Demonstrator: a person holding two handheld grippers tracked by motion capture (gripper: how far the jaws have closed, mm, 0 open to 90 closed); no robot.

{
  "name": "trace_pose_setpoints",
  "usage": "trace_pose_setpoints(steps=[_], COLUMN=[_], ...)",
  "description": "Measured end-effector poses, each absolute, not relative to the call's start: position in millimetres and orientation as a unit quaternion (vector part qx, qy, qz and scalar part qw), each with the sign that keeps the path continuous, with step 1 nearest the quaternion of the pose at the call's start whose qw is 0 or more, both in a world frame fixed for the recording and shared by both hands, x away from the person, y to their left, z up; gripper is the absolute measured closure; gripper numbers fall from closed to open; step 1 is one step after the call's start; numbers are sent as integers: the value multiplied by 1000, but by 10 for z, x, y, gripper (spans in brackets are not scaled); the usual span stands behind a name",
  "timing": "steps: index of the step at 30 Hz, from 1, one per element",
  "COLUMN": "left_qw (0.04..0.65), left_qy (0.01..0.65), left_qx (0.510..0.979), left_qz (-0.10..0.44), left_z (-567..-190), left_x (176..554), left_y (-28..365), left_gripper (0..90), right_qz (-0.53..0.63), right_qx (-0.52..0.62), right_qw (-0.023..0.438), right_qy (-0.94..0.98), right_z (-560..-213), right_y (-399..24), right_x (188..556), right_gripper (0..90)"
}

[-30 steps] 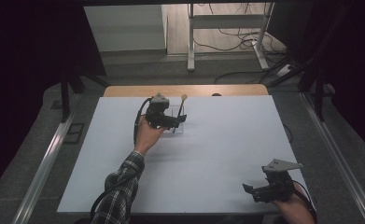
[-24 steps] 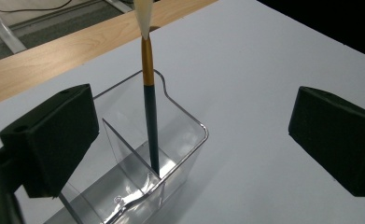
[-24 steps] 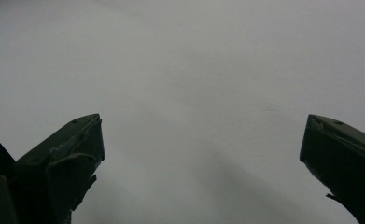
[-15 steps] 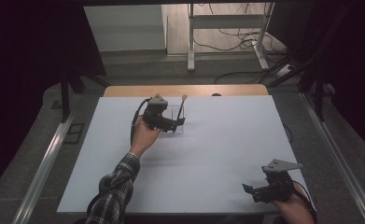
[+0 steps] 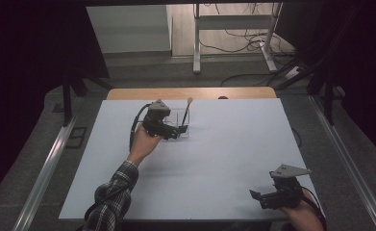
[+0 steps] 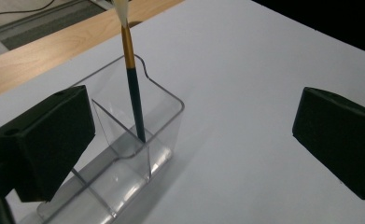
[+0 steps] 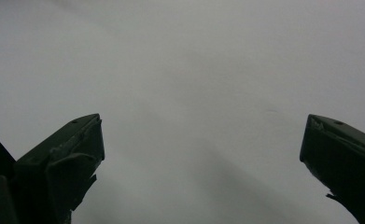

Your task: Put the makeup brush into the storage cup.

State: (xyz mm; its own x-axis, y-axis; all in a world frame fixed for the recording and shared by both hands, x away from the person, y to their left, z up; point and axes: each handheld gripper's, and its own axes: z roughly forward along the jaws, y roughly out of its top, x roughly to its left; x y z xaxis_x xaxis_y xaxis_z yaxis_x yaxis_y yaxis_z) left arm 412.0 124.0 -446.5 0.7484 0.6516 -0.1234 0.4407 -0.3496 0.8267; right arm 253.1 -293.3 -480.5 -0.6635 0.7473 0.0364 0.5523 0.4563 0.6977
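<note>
The left tool (image 6: pixel 189 140) hung spread beside the clear organizer (image 6: pixel 124 154) holding a paintbrush (image 6: pixel 133 88); backing off straight would avoid tipping it.

We see left tongs (image 5: pixel 178 131) held far out over the surface, jaws spread wide, left forearm in plaid sleeve (image 5: pixel 112 197) stretched forward, right tongs (image 5: pixel 258 197) low at near right edge, jaws wide apart, pointing left

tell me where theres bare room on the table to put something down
Bare: the table middle and far right, between the clear holder and the right tool. Also the near left, beside the sleeve. Crowded only around the left tool at the holder with its brush.
</note>
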Motion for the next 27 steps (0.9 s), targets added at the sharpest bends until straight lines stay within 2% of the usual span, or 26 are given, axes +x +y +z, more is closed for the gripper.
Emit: trace_pose_setpoints(steps=[27], left_qw=[483], left_qy=[339], left_qx=[800], left_qz=[111], left_z=[-4584], left_x=[3758], left_y=[1529], left_gripper=[4], right_qz=[347], right_qx=[387], right_qw=[140], right_qy=[842], right_z=[-4803], right_y=[-2926], right_x=[2532], right_gripper=[0])
